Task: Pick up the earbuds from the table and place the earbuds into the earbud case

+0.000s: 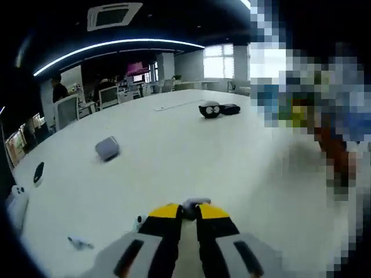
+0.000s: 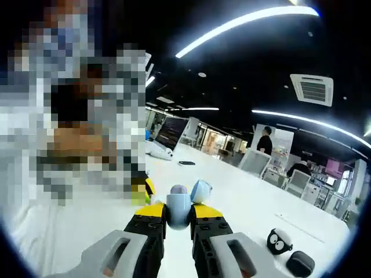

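The earbud case (image 2: 178,209) sits clamped between the jaws of the right gripper (image 2: 178,217), lifted off the table (image 2: 243,191), with its rounded lid (image 2: 200,190) swung open above it; something small and pale (image 2: 178,189) shows at the case's mouth, perhaps an earbud already seated, though I cannot be sure. The left gripper (image 1: 189,211) has its jaws drawn narrow on a small grey thing (image 1: 195,202) at the tips; it looks like an earbud, but it is too small to tell. Another small white piece (image 1: 138,222) lies on the table just beside the left gripper. To do this step well, I judge the case should stay steady and mouth-up; the left gripper should come in slowly, line up with the empty socket, and let go only when seated.
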Motion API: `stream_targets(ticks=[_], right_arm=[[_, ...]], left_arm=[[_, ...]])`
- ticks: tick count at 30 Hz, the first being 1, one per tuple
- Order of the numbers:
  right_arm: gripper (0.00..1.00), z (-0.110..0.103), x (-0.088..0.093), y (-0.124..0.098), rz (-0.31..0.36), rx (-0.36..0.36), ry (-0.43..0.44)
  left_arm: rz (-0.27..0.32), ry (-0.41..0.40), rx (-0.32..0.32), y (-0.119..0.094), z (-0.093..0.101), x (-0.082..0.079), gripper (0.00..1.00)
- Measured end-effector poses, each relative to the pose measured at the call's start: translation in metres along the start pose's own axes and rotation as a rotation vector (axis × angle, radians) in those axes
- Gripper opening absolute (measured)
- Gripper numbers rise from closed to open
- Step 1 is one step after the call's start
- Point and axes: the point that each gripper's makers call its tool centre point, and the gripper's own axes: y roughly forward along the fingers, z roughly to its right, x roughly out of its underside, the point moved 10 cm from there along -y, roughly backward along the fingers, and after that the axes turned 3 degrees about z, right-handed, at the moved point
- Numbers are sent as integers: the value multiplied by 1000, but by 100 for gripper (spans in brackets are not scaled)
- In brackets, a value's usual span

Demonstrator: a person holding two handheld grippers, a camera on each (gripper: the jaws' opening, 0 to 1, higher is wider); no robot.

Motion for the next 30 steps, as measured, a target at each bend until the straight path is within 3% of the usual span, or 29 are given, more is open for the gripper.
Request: stream_targets(ticks=[3, 5, 8, 11, 12, 14, 18, 20, 23, 27, 30], right_arm=[[15, 1, 0, -1, -1, -1, 3], [15, 1, -1, -2, 3, -1, 7], [15, 2, -1, -2, 10, -4, 16], [15, 3, -1, -3, 15, -5, 23], [15, 3, -1, -3, 14, -5, 23], [15, 2, -2, -2, 11, -6, 19], [15, 1, -2, -2, 9, -13, 16], [15, 1, -2, -2, 9, -13, 16], [15, 2, -1, -3, 11, -14, 19], [15, 3, -2, -4, 17, -12, 22], [15, 3, -2, -4, 17, -10, 24]], left_arm=[[-1, 31, 21, -3, -2, 0, 20], [-14, 112, 43, -8, -5, -2, 26], [0, 355, 159, -13, -1, -10, 27], [7, 650, 281, -14, 3, -13, 31], [23, 678, 299, -13, 1, -15, 30], [25, 635, 349, -9, -1, -17, 29], [44, 615, 380, 0, -16, -21, 26], [47, 559, 430, 5, -23, -18, 25], [49, 504, 459, 12, -33, -12, 23], [89, 463, 478, 17, -37, -7, 14], [114, 415, 488, 19, -39, -5, 13]])
